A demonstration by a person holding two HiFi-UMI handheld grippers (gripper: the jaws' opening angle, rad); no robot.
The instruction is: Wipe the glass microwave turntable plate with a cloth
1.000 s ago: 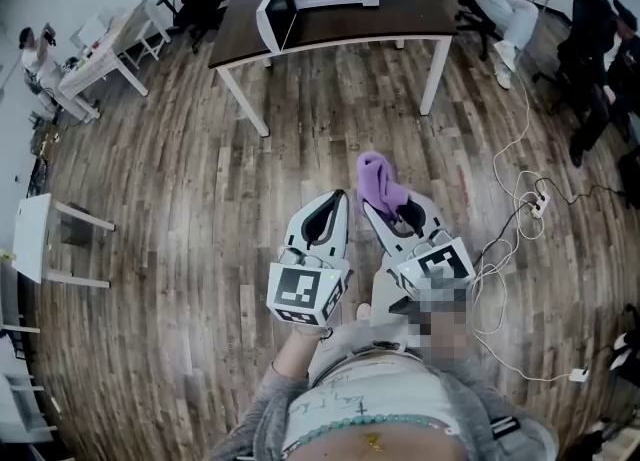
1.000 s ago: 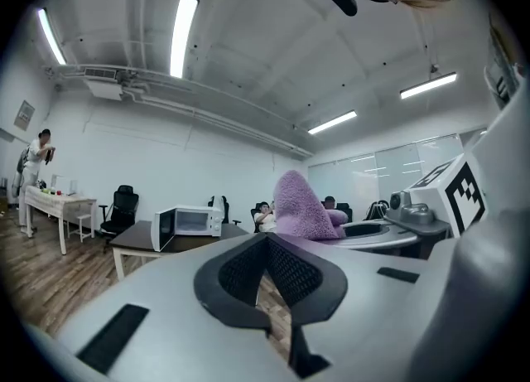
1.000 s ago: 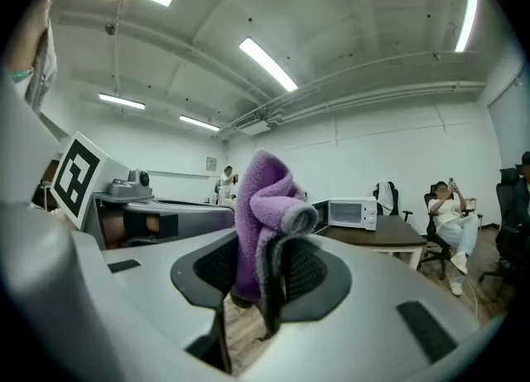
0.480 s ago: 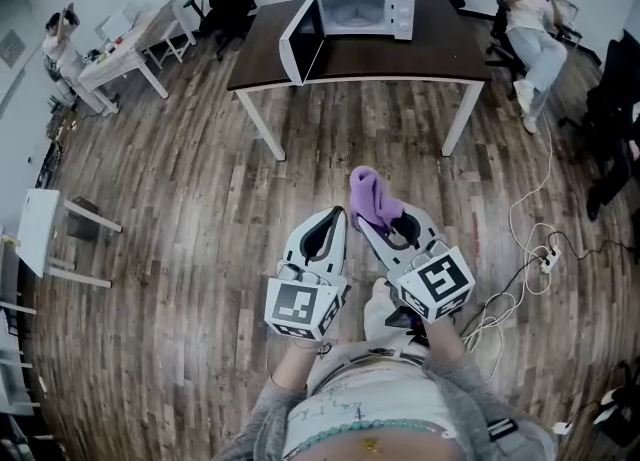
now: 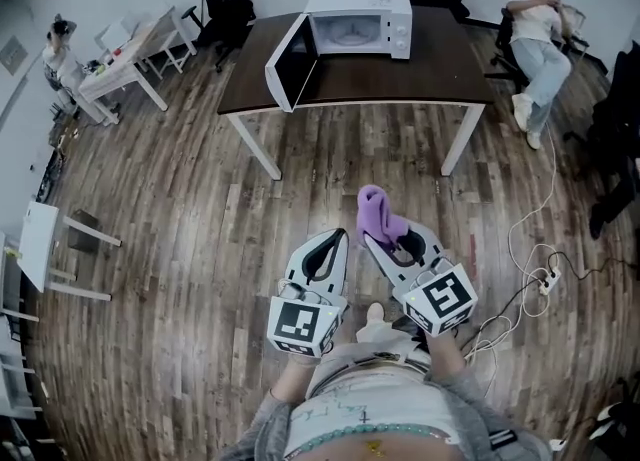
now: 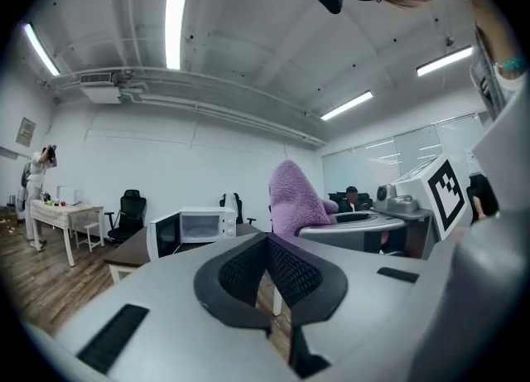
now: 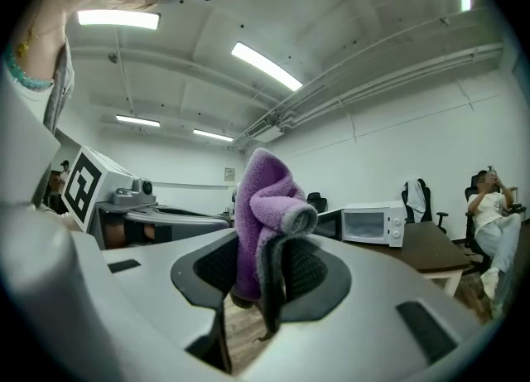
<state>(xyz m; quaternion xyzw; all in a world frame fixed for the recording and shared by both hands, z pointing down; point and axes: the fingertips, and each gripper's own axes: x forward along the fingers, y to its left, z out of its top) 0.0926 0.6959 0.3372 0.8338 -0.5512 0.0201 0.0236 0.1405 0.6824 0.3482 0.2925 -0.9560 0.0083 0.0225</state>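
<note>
Above the wood floor (image 5: 180,209), the left tongs (image 5: 335,237) are shut tight on nothing, the right tongs (image 5: 388,241) just beside them are clamped on a purple cloth (image 5: 374,209) standing up from their tips, and well ahead a white microwave (image 5: 360,21) sits open-doored on the dark surface (image 5: 445,54).

Open floor (image 5: 200,209) stretches ahead to the table (image 5: 450,59); microwave door (image 5: 290,64) swung wide.

White left gripper (image 5: 325,249), right gripper (image 5: 398,241), black jaws, marker cubes (image 5: 300,321), grey sleeves (image 5: 258,429)
</note>
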